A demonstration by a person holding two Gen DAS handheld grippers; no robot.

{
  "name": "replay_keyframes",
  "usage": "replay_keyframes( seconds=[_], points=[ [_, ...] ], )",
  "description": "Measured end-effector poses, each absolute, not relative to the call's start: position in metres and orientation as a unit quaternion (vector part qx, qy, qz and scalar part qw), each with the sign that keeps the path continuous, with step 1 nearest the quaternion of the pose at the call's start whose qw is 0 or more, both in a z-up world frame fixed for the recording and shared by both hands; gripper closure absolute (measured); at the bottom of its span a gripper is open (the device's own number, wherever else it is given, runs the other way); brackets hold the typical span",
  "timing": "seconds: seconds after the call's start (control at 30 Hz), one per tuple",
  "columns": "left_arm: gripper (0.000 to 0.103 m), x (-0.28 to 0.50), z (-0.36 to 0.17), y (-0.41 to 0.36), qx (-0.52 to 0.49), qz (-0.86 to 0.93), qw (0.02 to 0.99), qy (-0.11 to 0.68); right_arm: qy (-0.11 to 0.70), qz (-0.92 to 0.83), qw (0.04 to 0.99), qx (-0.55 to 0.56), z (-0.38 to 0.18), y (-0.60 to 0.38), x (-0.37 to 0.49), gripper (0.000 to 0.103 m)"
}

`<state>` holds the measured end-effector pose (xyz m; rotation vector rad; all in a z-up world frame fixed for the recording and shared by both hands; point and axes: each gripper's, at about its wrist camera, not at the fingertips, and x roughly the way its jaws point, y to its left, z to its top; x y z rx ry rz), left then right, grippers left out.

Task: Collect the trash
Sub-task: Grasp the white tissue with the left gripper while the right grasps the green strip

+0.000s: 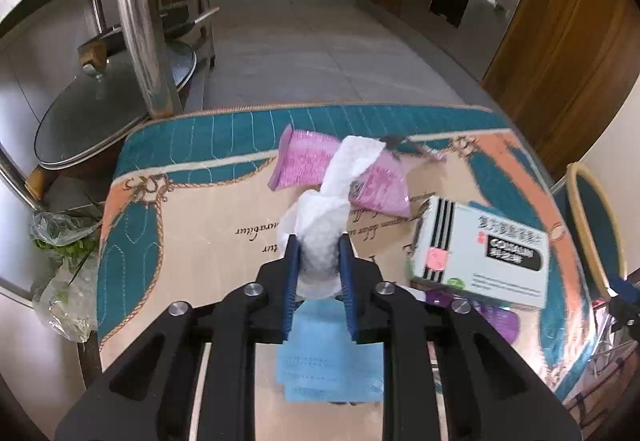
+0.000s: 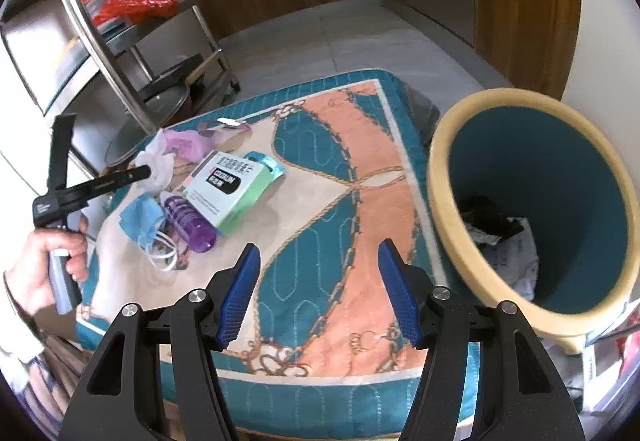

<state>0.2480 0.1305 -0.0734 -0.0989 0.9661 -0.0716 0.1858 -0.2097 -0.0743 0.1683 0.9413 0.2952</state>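
Note:
My left gripper [image 1: 319, 241] is shut on a crumpled white tissue [image 1: 332, 201] and holds it above the table; it also shows in the right wrist view [image 2: 150, 172], at the far left. On the table lie a pink wrapper [image 1: 308, 161], a white medicine box [image 1: 480, 253], a blue face mask [image 1: 328, 357] and a purple bottle [image 2: 188, 219]. My right gripper [image 2: 318, 261] is open and empty over the table's near part. A teal bin with a cream rim [image 2: 452, 225] stands at the right, with some trash inside.
The table has a teal, orange and cream cloth [image 2: 360, 169]. A steel shelf rack [image 1: 136, 21] with pans stands beyond the table's left corner. A plastic bag with greens [image 1: 64, 253] hangs at the left. Wooden cabinets [image 1: 560, 53] line the far wall.

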Motion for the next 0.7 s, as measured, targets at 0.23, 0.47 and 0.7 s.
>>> replay_keyframes(
  seconds=[0.23,0.47,0.7],
  points=[
    [0.085,0.216,-0.035,0.128,-0.042,-0.047,0.900,0.431,0.454,0.183,0.864,0.114,-0.074,-0.194,0.191,0.040],
    [0.085,0.188,-0.007,0.139,-0.055,-0.047,0.911,0.406,0.466,0.220,0.844,0.147,-0.080,-0.177,0.201,0.040],
    [0.085,0.161,0.005,0.147,-0.076,-0.049,0.916,0.392,0.482,0.227,0.819,0.212,-0.097,-0.170,0.226,0.040]
  ],
)
